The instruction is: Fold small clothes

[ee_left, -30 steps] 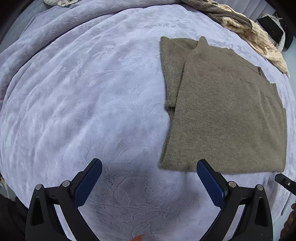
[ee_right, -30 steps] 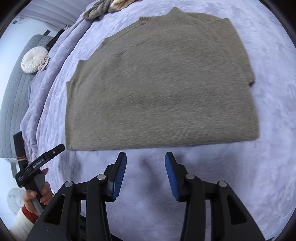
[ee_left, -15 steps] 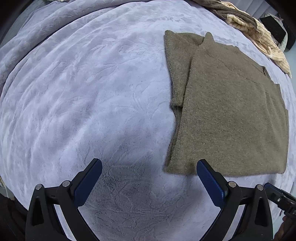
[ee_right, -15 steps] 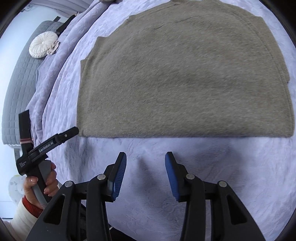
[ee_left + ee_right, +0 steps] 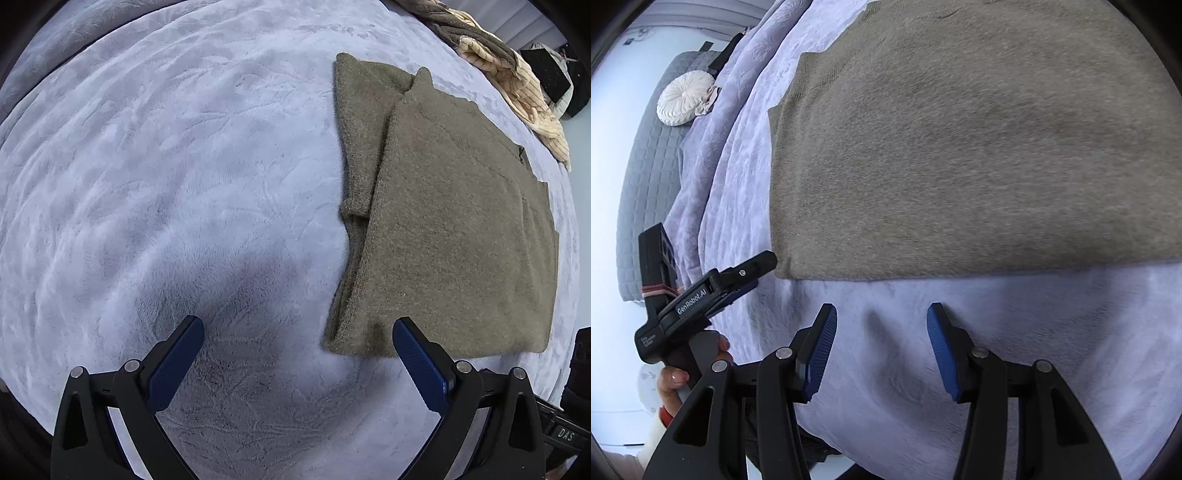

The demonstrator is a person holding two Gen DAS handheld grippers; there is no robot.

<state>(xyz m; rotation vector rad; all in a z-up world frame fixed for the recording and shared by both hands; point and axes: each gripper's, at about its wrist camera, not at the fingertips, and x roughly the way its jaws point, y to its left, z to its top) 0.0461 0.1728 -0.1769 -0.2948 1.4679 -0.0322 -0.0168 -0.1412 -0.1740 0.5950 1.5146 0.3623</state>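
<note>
With both sleeves folded in, the sweater point(image 5: 461, 236) awaits its hem lift: the empty left gripper point(image 5: 297, 349) spread wide by the near corner, the right gripper point(image 5: 881, 349), jaws just widened and empty, must next pinch the hem on the bed point(image 5: 147, 184).

Soft, cool daylight fills both views, with the bright white area at the left of the right wrist view washed out. A broad dim shadow lies on the lavender bedspread point(image 5: 147, 184) ahead of the left gripper point(image 5: 297, 332), and the right wrist view shows two fainter streaks. The olive sweater point(image 5: 960, 147) smears with motion blur (its knit stays crisp in the left view), and fisheye bending curves everything toward dark vignetted corners.
</note>
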